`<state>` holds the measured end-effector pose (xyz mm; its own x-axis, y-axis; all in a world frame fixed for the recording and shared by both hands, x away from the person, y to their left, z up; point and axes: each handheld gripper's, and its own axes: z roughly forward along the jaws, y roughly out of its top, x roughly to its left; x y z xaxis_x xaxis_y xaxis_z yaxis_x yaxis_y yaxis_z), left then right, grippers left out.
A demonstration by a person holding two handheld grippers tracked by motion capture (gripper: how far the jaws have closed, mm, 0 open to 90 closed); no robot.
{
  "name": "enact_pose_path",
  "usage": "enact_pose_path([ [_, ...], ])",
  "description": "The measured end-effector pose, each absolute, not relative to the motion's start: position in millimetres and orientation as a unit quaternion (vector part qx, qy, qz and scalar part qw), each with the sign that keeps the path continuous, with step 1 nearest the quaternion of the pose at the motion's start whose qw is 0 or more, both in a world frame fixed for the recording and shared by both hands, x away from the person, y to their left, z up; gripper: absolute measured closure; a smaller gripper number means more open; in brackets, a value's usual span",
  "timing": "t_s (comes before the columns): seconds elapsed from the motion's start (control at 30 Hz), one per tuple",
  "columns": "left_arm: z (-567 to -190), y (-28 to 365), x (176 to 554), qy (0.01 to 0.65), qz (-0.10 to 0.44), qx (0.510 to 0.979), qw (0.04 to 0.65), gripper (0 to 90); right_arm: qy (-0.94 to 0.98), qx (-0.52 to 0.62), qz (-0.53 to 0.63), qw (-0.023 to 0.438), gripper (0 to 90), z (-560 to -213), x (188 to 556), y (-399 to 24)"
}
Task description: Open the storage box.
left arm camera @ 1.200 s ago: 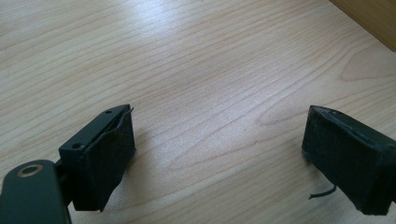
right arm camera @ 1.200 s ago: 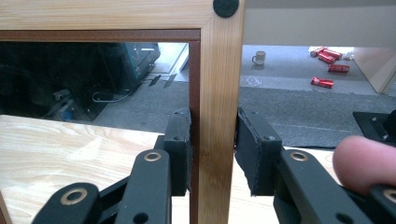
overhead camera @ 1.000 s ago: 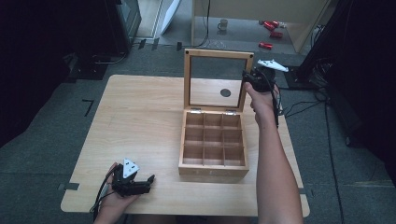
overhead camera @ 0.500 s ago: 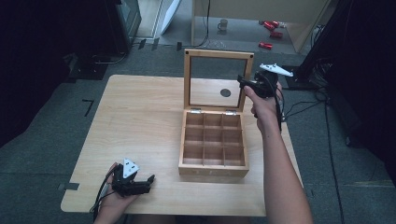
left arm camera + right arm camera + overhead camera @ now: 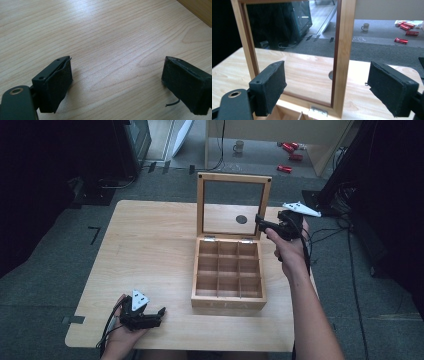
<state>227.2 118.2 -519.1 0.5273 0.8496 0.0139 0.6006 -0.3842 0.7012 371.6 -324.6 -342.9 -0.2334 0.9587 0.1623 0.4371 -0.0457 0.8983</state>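
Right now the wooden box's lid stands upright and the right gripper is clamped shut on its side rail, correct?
Not quite. The lid stands upright, but the right gripper is open: in the right gripper view its jaws stand wide on either side of the rail without touching it.

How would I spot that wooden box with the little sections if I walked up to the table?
Find the pale wooden table; right of its middle sits the wooden box, split into a grid of small empty compartments. Its lid, a wooden frame around a clear pane, stands upright at the far edge, with the right hand-held gripper open beside the frame.
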Motion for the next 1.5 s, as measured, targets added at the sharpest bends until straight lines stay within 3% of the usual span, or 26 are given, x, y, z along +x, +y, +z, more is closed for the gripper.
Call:
enact_pose_path([
  [0.53,-519.0,118.4,227.1,0.447,0.191,0.81,0.328,10.2,0.647,0.548,0.448,0.283,14.1,-380.6,322.0,-336.4],
  [1.5,-519.1,118.1,226.6,0.449,0.191,0.809,0.328,10.3,0.629,0.586,0.429,0.278,14.9,-437.8,238.4,-394.7],
])
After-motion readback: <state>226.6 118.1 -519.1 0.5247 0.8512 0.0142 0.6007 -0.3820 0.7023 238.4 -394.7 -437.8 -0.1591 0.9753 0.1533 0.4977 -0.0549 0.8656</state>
